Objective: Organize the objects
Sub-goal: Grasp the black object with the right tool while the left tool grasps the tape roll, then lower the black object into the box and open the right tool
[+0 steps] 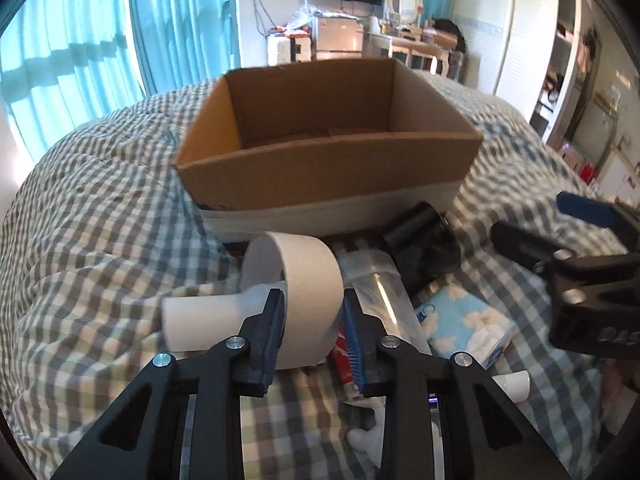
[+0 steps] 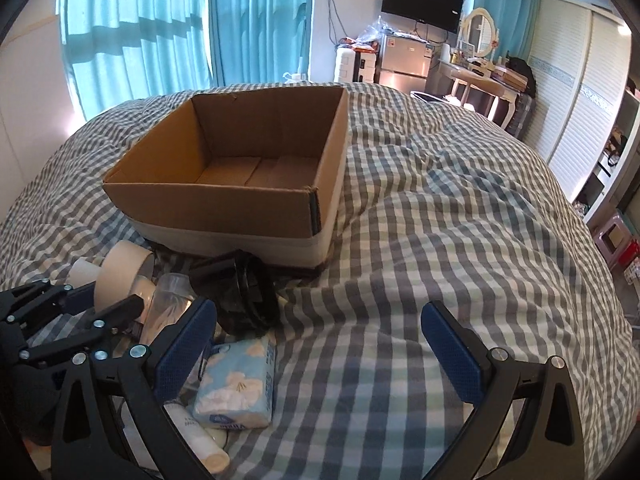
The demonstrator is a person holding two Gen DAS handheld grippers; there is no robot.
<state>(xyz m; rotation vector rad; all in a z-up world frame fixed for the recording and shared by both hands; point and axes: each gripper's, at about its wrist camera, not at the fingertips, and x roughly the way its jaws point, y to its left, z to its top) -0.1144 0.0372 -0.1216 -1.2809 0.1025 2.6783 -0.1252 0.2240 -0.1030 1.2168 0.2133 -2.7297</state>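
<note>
I am closing the left gripper [image 1: 310, 330] on the wide beige roll of masking tape [image 1: 298, 292], which is standing on edge on the grey-and-white checked bed quilt [image 2: 420, 240]; its jaws are pinching the roll's near wall, one pad inside the core, one outside. The roll's axis is running across my left view, its open core facing left. The open brown cardboard box [image 1: 320, 148] is sitting straight ahead, just beyond the clutter, so the carry looks short and forward. I am holding the right gripper [image 2: 320, 344] with its jaws spread wide and empty, beside the light blue tissue pack [image 2: 240, 384] and the black cylindrical cup [image 2: 244, 296].
</note>
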